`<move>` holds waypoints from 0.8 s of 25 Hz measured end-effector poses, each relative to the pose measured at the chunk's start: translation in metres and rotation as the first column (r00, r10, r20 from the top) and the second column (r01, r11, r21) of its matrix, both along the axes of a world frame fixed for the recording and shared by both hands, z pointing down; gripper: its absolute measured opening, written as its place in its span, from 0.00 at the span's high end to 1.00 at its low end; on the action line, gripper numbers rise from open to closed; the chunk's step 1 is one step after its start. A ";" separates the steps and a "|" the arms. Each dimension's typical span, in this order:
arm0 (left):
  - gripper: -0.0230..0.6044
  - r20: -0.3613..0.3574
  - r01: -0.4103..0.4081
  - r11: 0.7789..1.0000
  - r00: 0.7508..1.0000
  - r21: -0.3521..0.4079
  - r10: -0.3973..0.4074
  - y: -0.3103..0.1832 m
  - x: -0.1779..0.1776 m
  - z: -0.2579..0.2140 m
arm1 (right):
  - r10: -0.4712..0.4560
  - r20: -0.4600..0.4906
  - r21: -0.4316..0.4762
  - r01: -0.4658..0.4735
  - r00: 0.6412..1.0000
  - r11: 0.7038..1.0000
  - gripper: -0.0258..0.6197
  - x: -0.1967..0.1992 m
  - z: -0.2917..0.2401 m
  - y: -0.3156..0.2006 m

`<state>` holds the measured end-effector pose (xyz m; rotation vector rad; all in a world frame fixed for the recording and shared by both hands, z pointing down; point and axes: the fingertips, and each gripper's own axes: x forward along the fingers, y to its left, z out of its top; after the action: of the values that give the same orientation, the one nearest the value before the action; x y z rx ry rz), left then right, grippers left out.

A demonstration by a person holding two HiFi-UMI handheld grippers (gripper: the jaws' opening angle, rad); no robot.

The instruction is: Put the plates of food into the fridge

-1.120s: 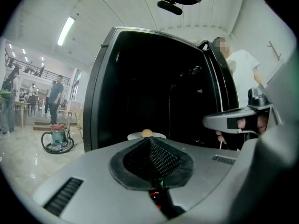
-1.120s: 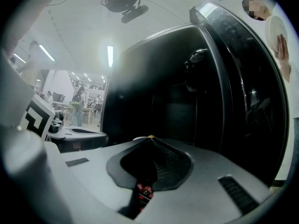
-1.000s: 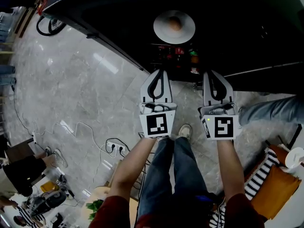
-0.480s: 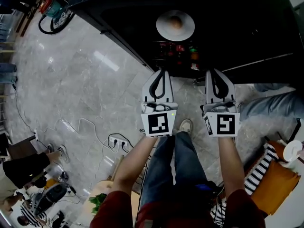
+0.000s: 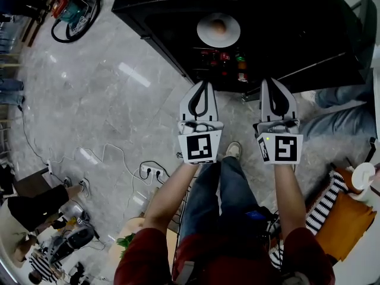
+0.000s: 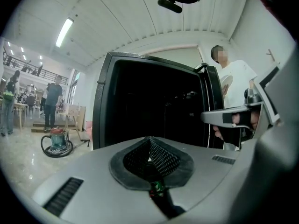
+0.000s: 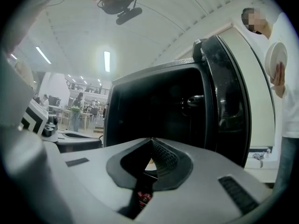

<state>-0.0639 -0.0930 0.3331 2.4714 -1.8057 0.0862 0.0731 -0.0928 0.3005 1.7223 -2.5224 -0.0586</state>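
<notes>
Your left tongs are clenched tight, with nothing in them. Your right tongs are clenched too, and they are also empty. You hold them side by side, a little apart, and both point at the open black fridge. The plate of food sits inside the fridge. It is ahead of both tongs, in line with the gap between them, and well apart from them. A row of bottles stands between the plate and your tongs. A person beside the fridge holds another plate.
</notes>
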 end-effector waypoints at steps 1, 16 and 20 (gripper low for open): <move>0.95 -0.003 -0.003 1.000 1.000 0.000 0.003 0.002 0.001 -0.004 | 0.001 -0.008 0.005 -0.001 1.000 1.000 0.94 0.002 -0.004 0.001; 0.95 0.011 -0.034 0.999 0.999 0.029 0.034 0.025 0.000 -0.060 | 0.021 -0.031 0.048 -0.019 0.999 0.999 0.94 0.009 -0.064 0.026; 0.95 0.023 -0.037 0.999 0.999 0.037 0.036 0.040 -0.008 -0.079 | 0.019 -0.024 0.063 -0.017 1.000 0.998 0.94 0.004 -0.085 0.038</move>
<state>-0.0722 -0.0526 0.2543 2.5393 -1.7872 0.0842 0.0770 -0.0549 0.2157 1.7558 -2.5133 -0.1586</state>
